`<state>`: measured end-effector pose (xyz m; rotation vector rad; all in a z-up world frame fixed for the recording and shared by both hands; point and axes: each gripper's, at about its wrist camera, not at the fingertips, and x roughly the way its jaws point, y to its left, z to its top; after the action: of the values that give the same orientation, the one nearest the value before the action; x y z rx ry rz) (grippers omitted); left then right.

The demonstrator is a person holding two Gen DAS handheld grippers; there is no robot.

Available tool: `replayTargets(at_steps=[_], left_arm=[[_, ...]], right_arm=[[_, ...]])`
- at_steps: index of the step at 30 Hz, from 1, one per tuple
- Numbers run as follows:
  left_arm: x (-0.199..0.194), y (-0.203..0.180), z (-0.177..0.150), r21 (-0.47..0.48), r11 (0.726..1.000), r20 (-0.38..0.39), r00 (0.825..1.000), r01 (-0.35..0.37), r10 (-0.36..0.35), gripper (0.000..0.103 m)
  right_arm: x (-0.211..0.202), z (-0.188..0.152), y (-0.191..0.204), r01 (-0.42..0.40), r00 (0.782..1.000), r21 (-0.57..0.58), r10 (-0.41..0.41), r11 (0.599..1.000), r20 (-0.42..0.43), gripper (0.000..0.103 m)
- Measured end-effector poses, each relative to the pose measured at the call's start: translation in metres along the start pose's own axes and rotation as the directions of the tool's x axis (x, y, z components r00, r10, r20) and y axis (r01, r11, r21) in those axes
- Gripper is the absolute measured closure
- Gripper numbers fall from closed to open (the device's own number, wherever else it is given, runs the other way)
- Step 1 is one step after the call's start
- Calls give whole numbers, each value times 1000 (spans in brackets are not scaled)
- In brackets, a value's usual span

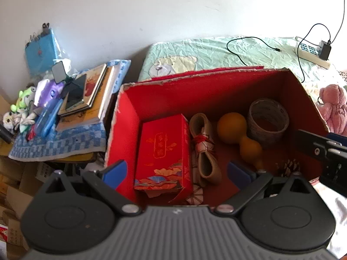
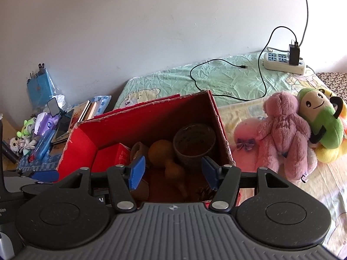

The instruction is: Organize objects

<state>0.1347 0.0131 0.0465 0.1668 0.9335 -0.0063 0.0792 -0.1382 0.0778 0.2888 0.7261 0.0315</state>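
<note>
A red cardboard box [image 1: 164, 93] [image 2: 138, 121] stands open on the bed. Inside it lie a small red carton [image 1: 163, 151] [image 2: 110, 158], a tan bundle tied with red string [image 1: 202, 149], an orange gourd [image 1: 236, 133] [image 2: 164, 155] and a woven basket [image 1: 269, 119] [image 2: 194, 144]. My left gripper [image 1: 177, 172] hovers open over the box's near edge, empty. My right gripper [image 2: 172, 170] is open and empty above the box's near right corner. A pink teddy bear [image 2: 284, 132] [image 1: 334, 106] and a green plush [image 2: 321, 117] lie right of the box.
Left of the box a cluttered stand holds books [image 1: 91, 99], a phone [image 1: 76, 93], a blue pouch [image 1: 41, 54] and small toys [image 1: 23, 104]. A power strip [image 2: 284, 62] [image 1: 312, 54] with a charger and black cable [image 2: 227, 80] lies on the green sheet behind.
</note>
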Motion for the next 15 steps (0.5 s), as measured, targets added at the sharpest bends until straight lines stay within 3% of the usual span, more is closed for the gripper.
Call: replayTargets(at_steps=[15], left_arm=[[10,2,2,7,1000,-15,1000,11,-11,4]], right_arm=[[10,2,4,20,1000,-12,-20,1000,-14,42]])
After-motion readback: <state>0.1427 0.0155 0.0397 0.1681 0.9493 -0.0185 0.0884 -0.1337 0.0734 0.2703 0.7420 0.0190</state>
